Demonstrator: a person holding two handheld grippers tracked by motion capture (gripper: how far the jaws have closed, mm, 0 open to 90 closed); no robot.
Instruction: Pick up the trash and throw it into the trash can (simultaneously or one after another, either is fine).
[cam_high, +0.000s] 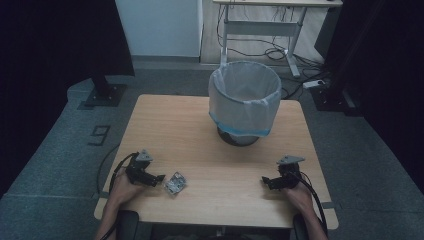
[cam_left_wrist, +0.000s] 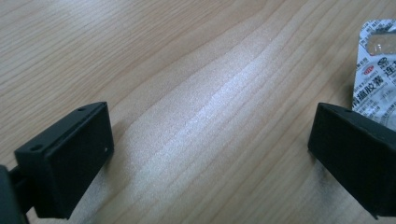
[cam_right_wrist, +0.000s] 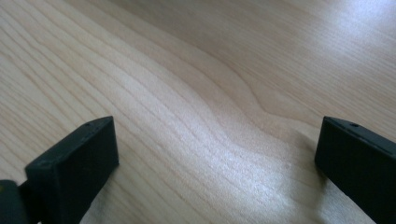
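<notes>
Blister pack (cam_high: 175, 183) lies flat on the surface (cam_high: 200, 150), lower left of the high view, just beside the left tongs (cam_high: 159, 178). Left tongs spread wide, nothing between them. Right tongs (cam_high: 265, 182) lower right, also spread, empty. Lined bin (cam_high: 244, 100) upper centre.

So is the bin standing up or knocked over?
Standing up. The bin rests on its base at the far side of the table, its open mouth facing up and a white liner folded over the rim.
</notes>
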